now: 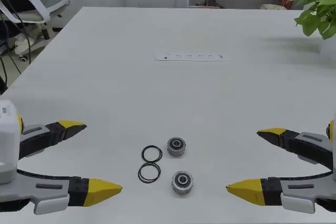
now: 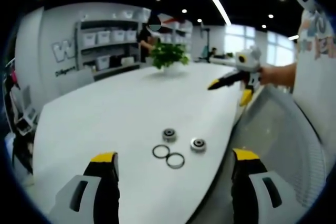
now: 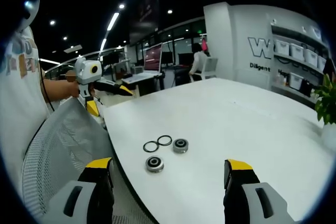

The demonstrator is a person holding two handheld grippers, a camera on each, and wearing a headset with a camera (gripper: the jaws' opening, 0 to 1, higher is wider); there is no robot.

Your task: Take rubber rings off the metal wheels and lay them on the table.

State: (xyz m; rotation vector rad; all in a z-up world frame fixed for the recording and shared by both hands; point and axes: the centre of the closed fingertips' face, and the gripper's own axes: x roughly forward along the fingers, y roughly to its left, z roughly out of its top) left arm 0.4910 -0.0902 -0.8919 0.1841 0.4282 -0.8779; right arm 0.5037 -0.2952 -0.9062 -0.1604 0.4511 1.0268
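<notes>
Left hand-held gripper (image 1: pixel 102 156) and right hand-held gripper (image 1: pixel 242 160) gape, flanking rings (image 1: pixel 150 163).

In the head view, the left gripper (image 1: pixel 102 156) and right gripper (image 1: pixel 242 160) run off the side edges behind their jaws. The plant (image 1: pixel 317 9) at far right is cropped. The far metal wheel (image 1: pixel 176 146) and near metal wheel (image 1: pixel 182 181) are too small to tell whether a rubber ring sits on either.

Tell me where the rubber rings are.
In the head view the rubber rings lie together on the table, just left of the two metal wheels.
</notes>
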